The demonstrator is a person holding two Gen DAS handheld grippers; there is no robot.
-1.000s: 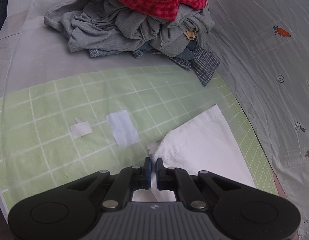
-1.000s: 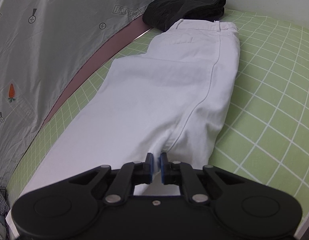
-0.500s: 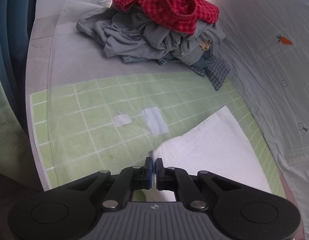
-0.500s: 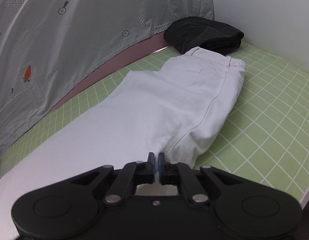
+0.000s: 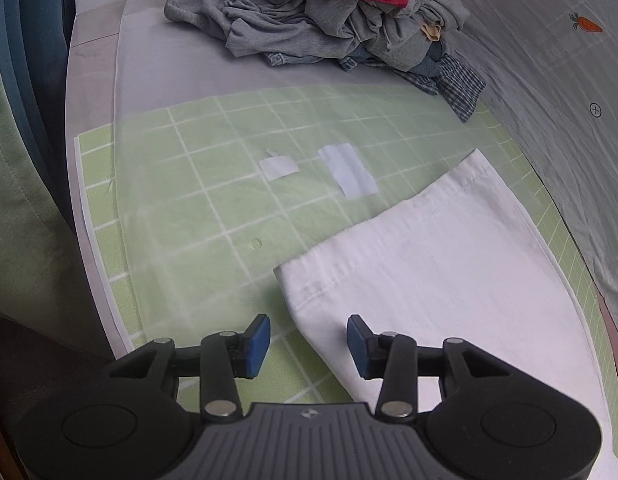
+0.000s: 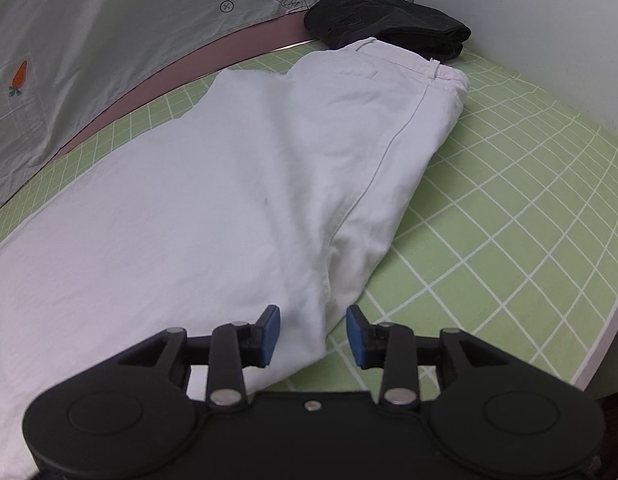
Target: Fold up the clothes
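- While its jaws are opening, the left gripper (image 5: pixel 308 340) hangs over the hem end of the white trousers (image 5: pixel 449 264); the near corner of the cloth lies in the gap between the blue pads (image 5: pixel 258 338), which do not press on it.
- The right gripper (image 6: pixel 312 334) is opening too, its pads apart over the near folded edge of the same white trousers (image 6: pixel 229 200), with cloth between them but not clamped.
- The trousers lie flat and lengthwise on the green grid mat (image 6: pixel 509 216), folded leg over leg, with the waistband at the far end in the right wrist view.
- A folded black garment (image 6: pixel 385 26) sits just beyond the waistband, touching or nearly touching it.
- In the left wrist view, a pile of unfolded clothes (image 5: pixel 329 20) lies well beyond the hem, grey items below and a red checked piece on top.
- Two pale tape patches (image 5: pixel 351 170) are on the mat between the pile and the trousers.
- A grey sheet with carrot prints (image 5: pixel 569 60) runs along the far side of the mat.
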